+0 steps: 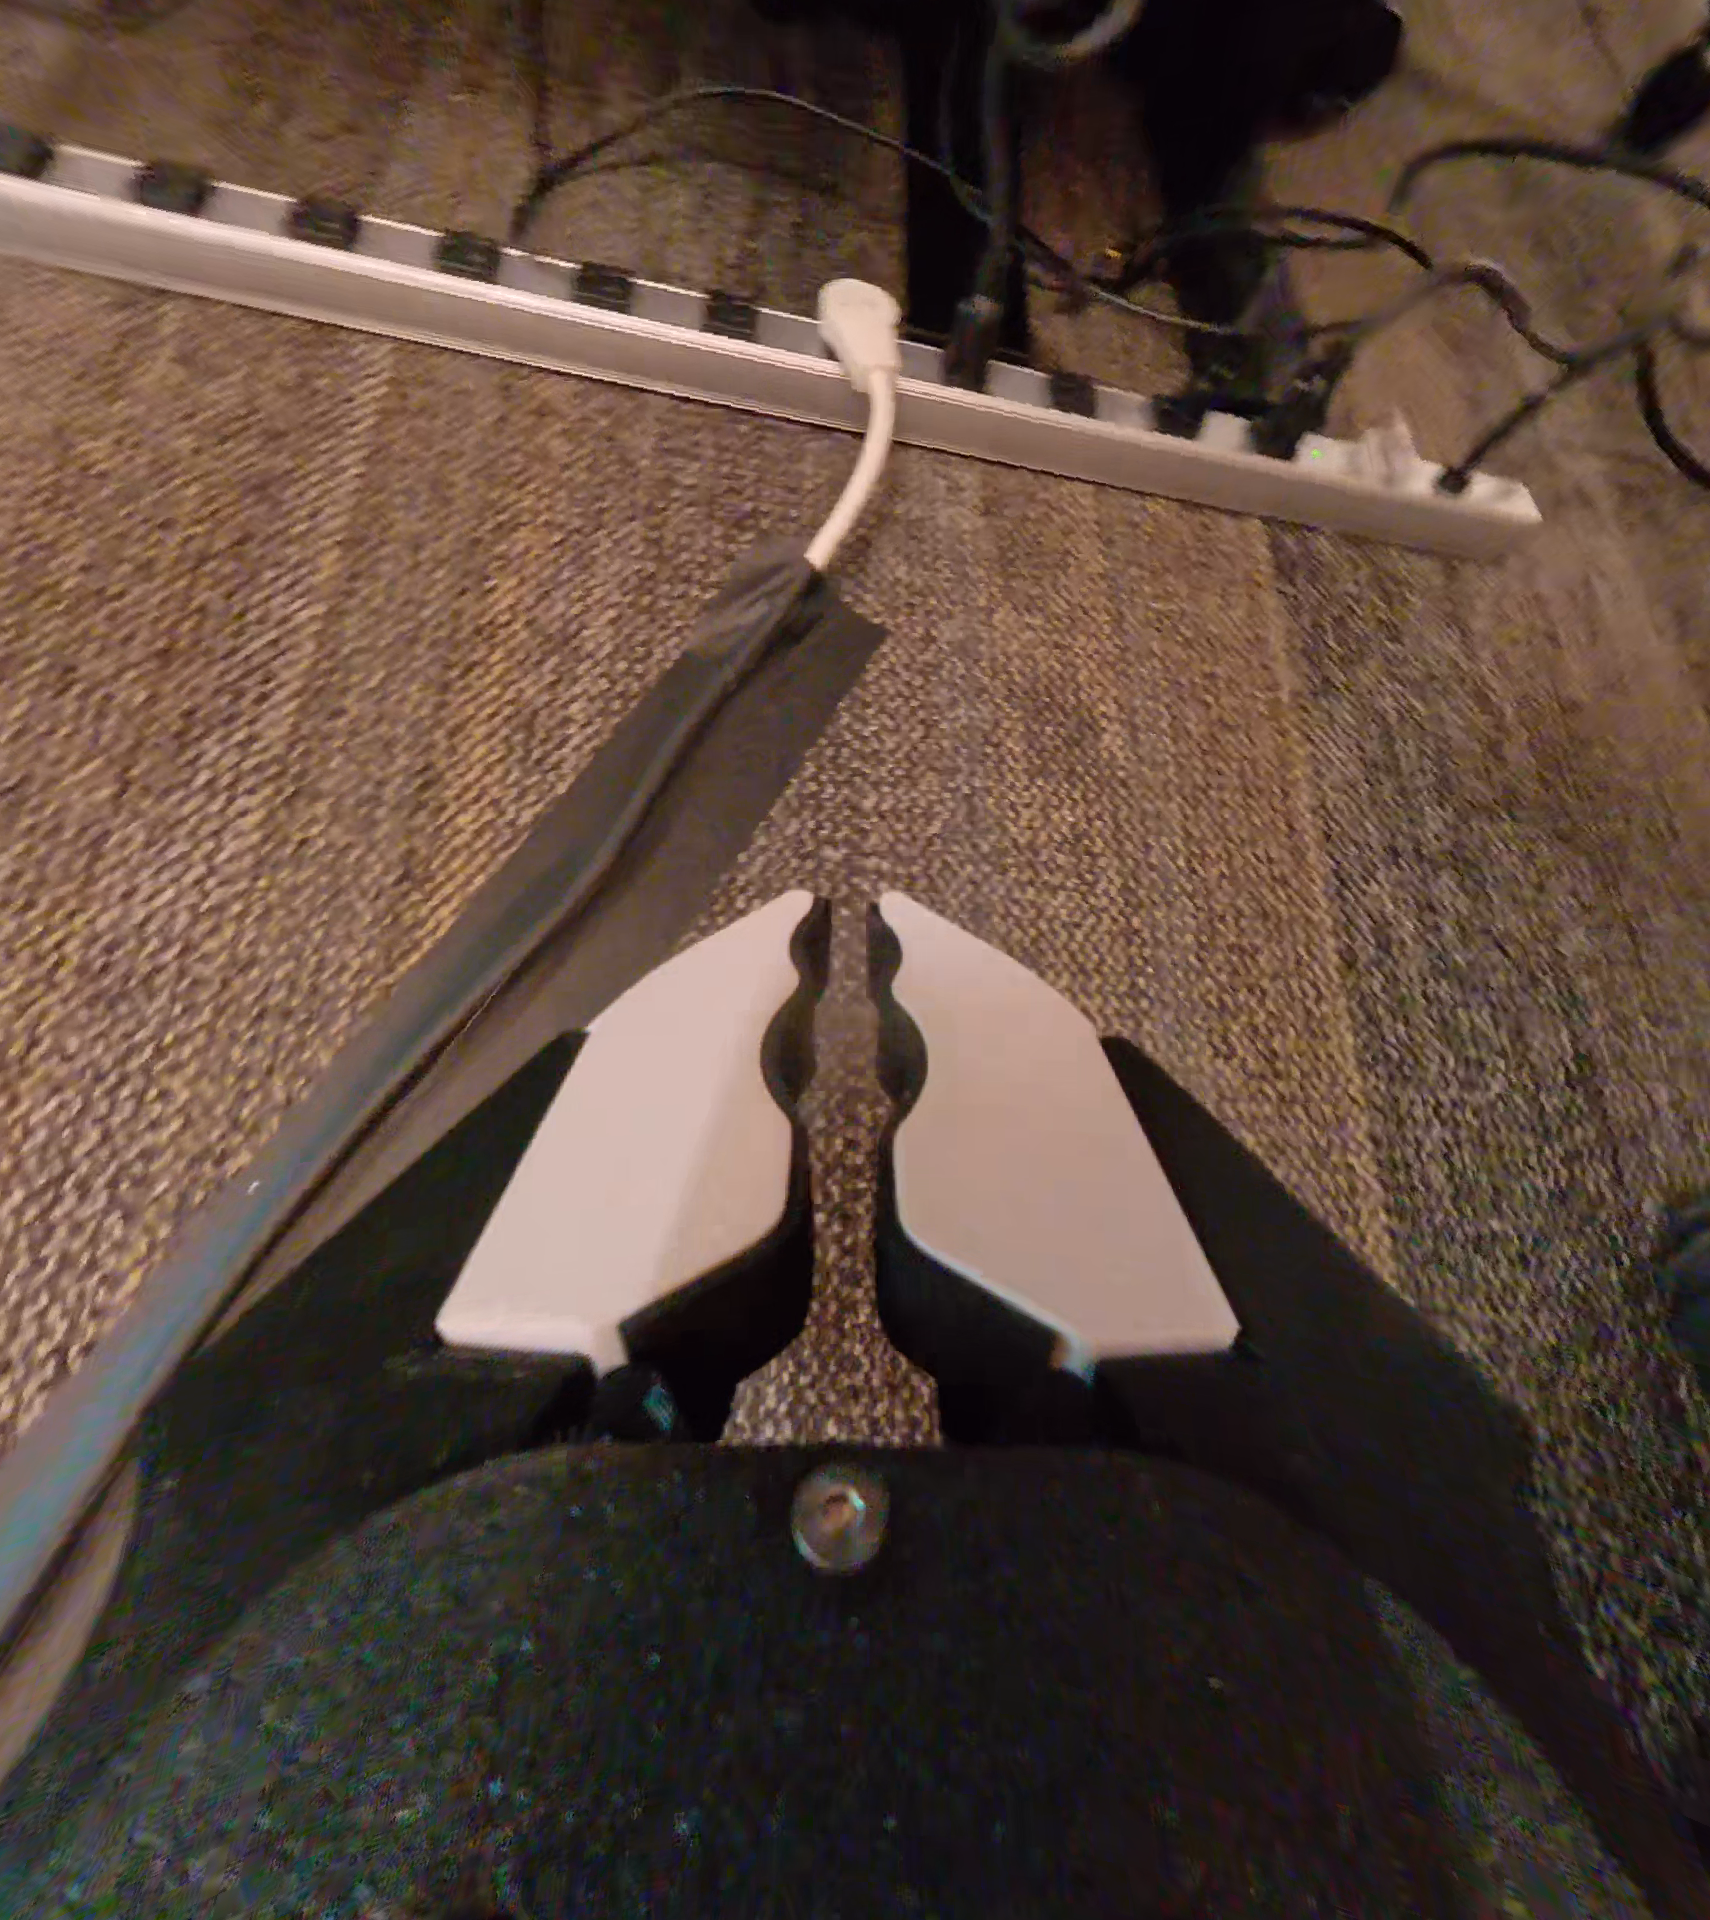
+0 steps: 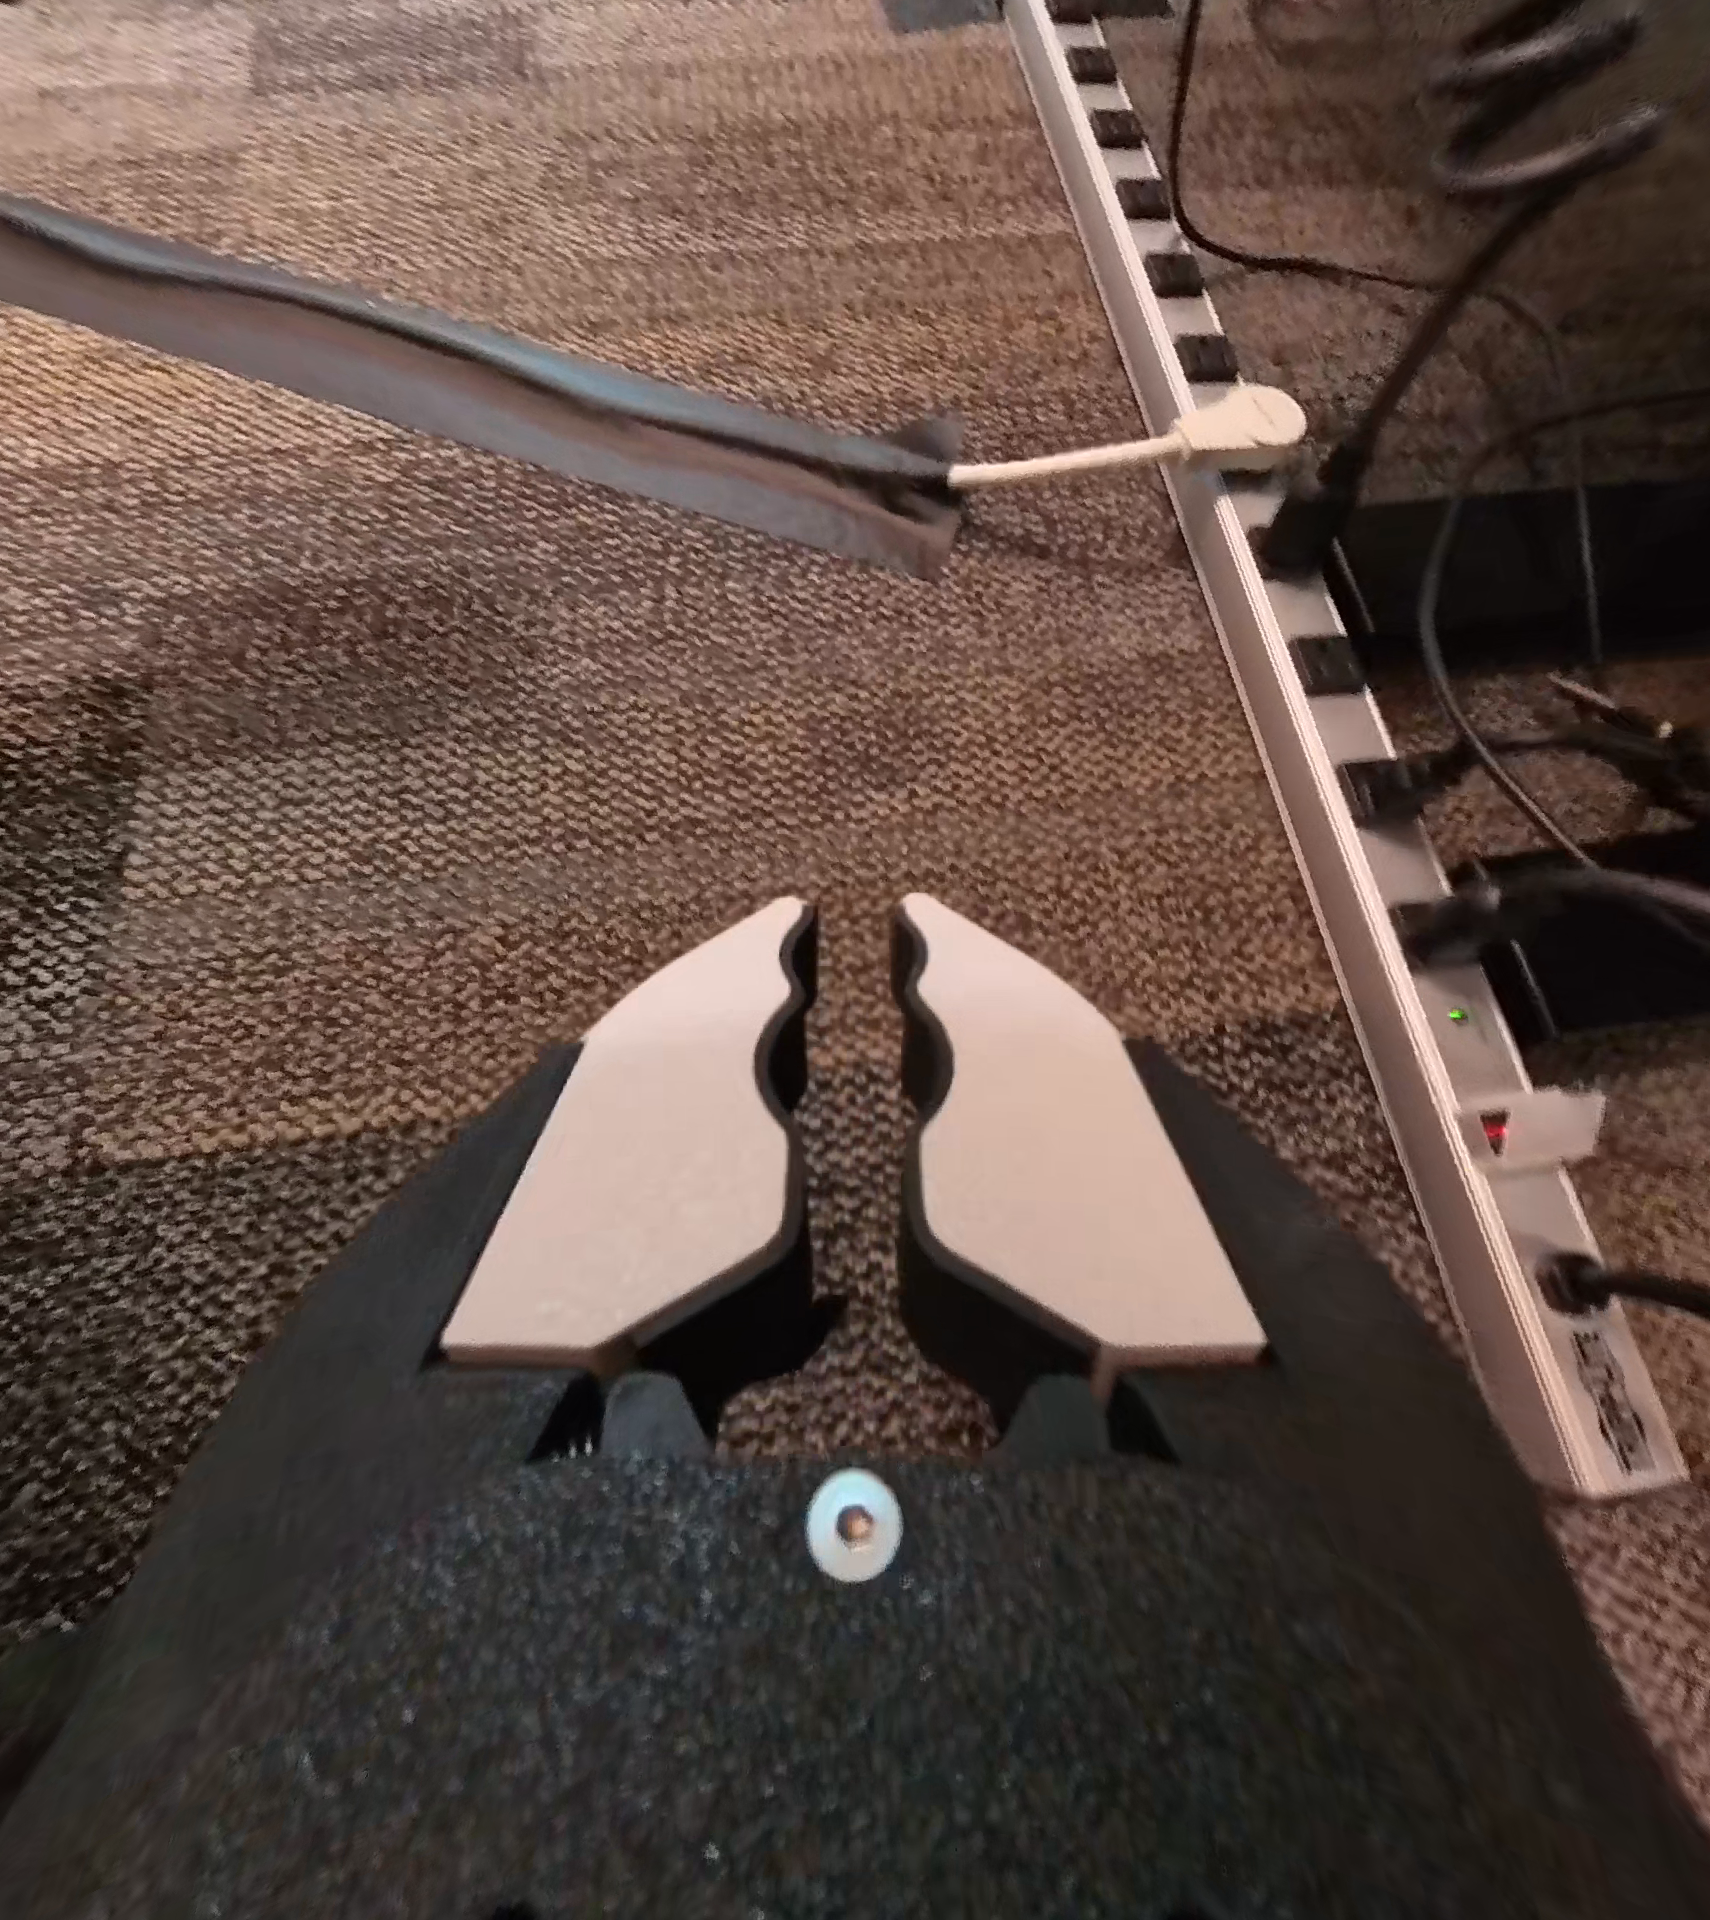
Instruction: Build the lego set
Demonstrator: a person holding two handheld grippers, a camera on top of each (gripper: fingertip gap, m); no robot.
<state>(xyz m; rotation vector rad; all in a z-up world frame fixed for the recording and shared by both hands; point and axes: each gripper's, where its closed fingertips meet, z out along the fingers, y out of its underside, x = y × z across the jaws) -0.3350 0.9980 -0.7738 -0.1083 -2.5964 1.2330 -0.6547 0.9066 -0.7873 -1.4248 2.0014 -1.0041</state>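
- In the left wrist view, a strip of dark tape (image 1: pixel 560 914) runs from the lower left of the frame up to the middle, stuck flat on the brown carpet (image 1: pixel 1246 831).
- A white cable (image 1: pixel 856 468) comes out of the top end of the tape and plugs into a long white power strip (image 1: pixel 518 312) that crosses the upper part of the frame.
- The left gripper (image 1: pixel 848 914) sits at the middle bottom, pointing down at the carpet. Its fingers (image 1: pixel 685 1122) are almost together, with only a thin gap, and they hold nothing.
- In the right wrist view, the same tape lies across the upper left, and the power strip runs down the right side with black cords (image 2: pixel 1453 312) plugged in.
- The right gripper (image 2: pixel 854 920) is a little more open, with a small gap. It holds nothing too.
- No lego pieces and no desk show in either view. I cannot tell which way the lego lies from the fingers, or which hand is nearer.
- I think the building has not started. Both hands likely need to lift up and find the lego first.
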